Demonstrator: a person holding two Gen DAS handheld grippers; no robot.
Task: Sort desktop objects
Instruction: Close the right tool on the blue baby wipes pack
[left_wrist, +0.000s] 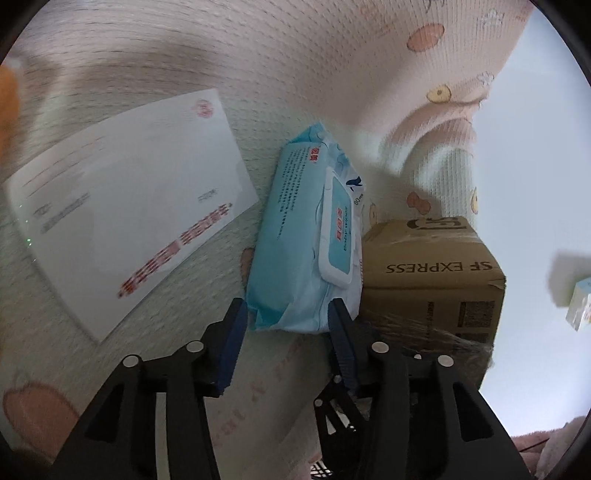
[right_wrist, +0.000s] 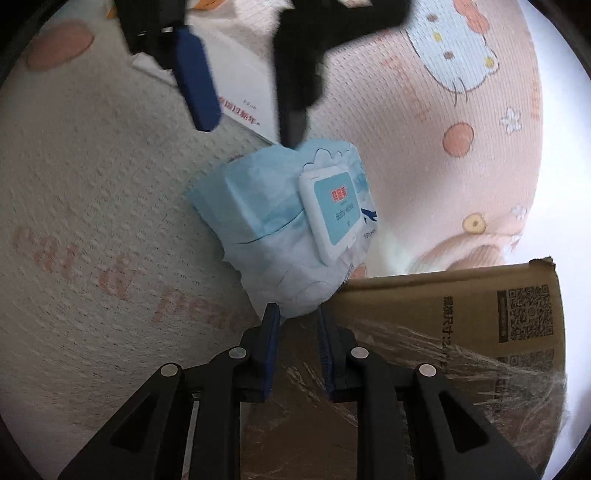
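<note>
Wipes pack sits between my left gripper jaws, unclamped; right gripper pinches its corner. Next: clamp left, lift off box.

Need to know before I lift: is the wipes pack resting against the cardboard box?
Touching. In the left wrist view the wipes pack leans straight against the cardboard box with no gap; the right wrist view agrees.

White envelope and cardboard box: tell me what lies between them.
The blue wet-wipes pack lies between the white envelope and the cardboard box, leaning against the box. The left wrist view shows it best.
</note>
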